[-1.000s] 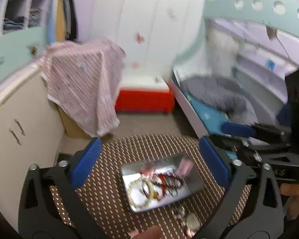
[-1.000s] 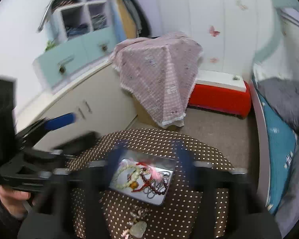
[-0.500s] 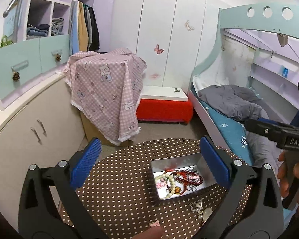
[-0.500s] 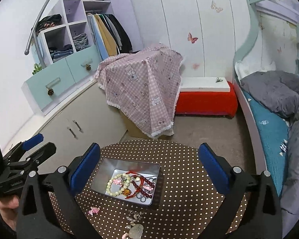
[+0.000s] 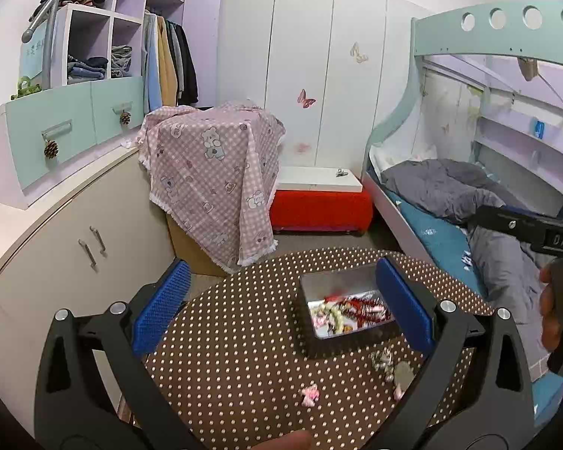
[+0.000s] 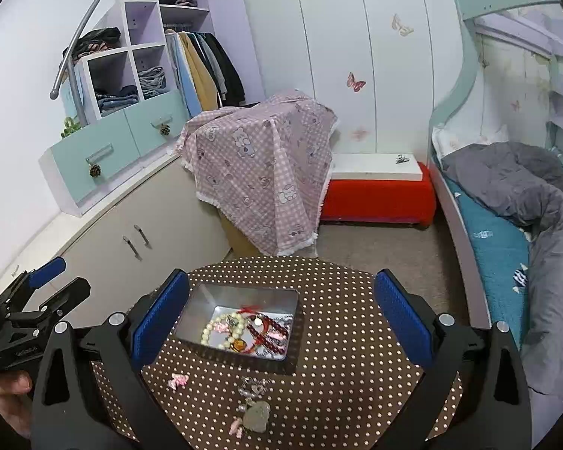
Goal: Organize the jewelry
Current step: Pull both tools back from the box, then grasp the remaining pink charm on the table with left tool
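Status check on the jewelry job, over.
Left gripper and right gripper both open, empty. Beads and bracelets in metal tin; pink bow and pendant loose on dotted table. Nothing in the way.

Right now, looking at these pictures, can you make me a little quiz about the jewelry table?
1. True or false: the shiny metal tin holds beaded bracelets.
2. Which lies outside the tin on the brown polka-dot tablecloth? A) small pink bow B) a watch C) a comb
3. Is the right gripper open or shut?

Key: 1 true. 2 A. 3 open, nothing between its blue pads.
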A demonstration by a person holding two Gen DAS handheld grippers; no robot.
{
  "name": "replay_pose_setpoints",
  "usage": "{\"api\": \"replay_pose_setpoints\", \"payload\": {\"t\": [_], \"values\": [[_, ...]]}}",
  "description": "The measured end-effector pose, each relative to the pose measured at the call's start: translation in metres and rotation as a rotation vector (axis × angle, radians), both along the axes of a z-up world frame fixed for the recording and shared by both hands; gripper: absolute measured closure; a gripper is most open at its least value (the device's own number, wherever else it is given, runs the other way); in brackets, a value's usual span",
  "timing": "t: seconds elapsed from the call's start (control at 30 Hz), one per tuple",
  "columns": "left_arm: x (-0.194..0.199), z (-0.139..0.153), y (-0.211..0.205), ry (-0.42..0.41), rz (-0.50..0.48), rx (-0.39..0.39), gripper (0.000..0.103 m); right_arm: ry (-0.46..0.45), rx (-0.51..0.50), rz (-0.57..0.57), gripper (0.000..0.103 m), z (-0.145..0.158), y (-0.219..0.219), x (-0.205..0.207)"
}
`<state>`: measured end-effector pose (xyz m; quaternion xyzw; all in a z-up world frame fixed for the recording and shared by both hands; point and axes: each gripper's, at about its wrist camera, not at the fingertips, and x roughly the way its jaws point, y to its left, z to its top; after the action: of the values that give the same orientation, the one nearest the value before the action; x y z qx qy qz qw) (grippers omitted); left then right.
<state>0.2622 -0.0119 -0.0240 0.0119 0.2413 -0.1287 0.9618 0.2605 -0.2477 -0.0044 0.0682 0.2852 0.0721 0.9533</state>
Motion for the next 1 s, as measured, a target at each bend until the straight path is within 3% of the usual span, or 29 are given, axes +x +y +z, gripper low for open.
{"api": "replay_pose_setpoints", "payload": {"t": [0.37,0.57,0.83,1.0], "values": [[-0.019,-0.032,0.007,0.06,0.0,0.034,0.006,0.015,-0.037,-0.036,0.008,-0.021,-0.003,-0.034],[-0.028,-0.058,0.006,0.111,0.006,0.06,0.006,0.09,-0.056,-0.041,0.008,-0.054,-0.002,-0.048],[-0.029,-0.106,-0.002,0.212,-0.002,0.155,0.006,0.237,-0.044,-0.007,0.008,-0.111,0.013,-0.06],[-0.021,-0.131,-0.01,0.284,-0.029,0.183,0.006,0.285,-0.044,0.011,0.008,-0.129,0.023,-0.061]]}}
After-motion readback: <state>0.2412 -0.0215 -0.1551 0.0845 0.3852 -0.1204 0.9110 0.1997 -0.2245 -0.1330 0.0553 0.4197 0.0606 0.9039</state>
